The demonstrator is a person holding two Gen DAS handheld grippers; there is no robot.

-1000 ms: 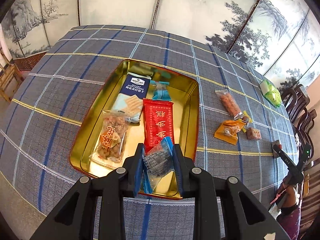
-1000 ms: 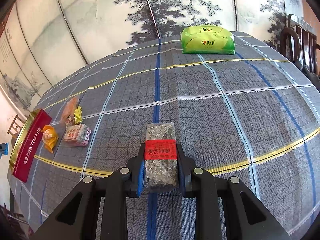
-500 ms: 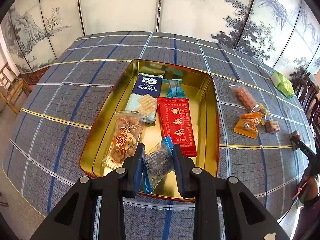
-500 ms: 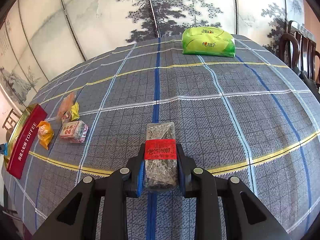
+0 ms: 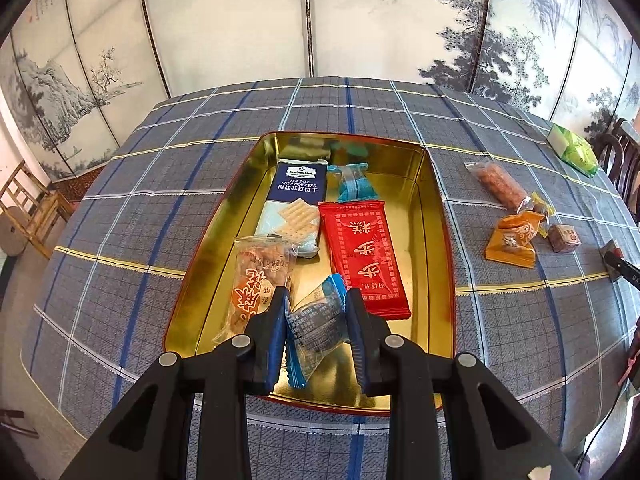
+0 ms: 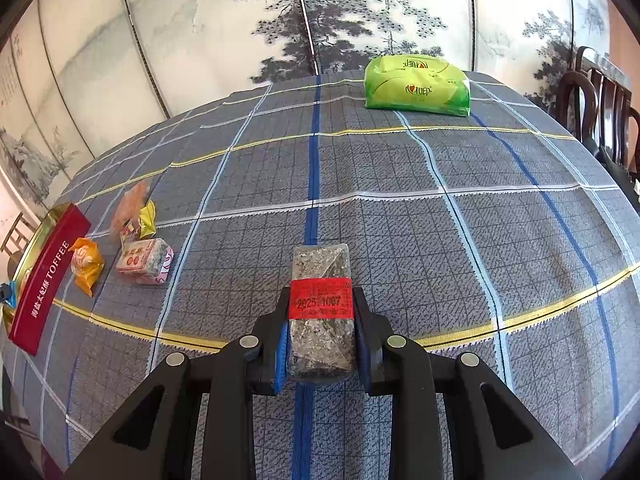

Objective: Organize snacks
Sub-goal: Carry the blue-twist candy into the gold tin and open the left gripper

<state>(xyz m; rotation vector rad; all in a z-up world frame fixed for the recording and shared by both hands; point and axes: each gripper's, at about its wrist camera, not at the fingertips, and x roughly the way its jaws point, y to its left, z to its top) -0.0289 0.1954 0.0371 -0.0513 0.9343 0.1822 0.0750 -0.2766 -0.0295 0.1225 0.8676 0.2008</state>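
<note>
My left gripper (image 5: 316, 320) is shut on a small blue-edged clear snack packet (image 5: 318, 326), held over the near end of the gold tin (image 5: 436, 200). Inside the tin lie a sea salt cracker pack (image 5: 298, 200), a red flat packet (image 5: 366, 252), a clear packet of brown snacks (image 5: 256, 280) and a blue-wrapped sweet (image 5: 352, 184). My right gripper (image 6: 320, 328) is shut on a grey speckled bar with a red band (image 6: 321, 304), just above the checked tablecloth. The tin's red side (image 6: 44, 276) shows at the far left of the right wrist view.
Loose snacks lie right of the tin: a long clear packet (image 5: 502, 186), an orange packet (image 5: 514, 240), a small cube (image 5: 564, 237). In the right wrist view, a pink cube (image 6: 146, 262) and orange packet (image 6: 86, 264). A green tissue pack (image 6: 416, 86) sits at the far edge. Dark chairs (image 6: 600, 108) stand at the right.
The left wrist view has rolled, so the tin now sits squarer and more centred, with the packet still gripped. The right gripper and its bar have kept still.
</note>
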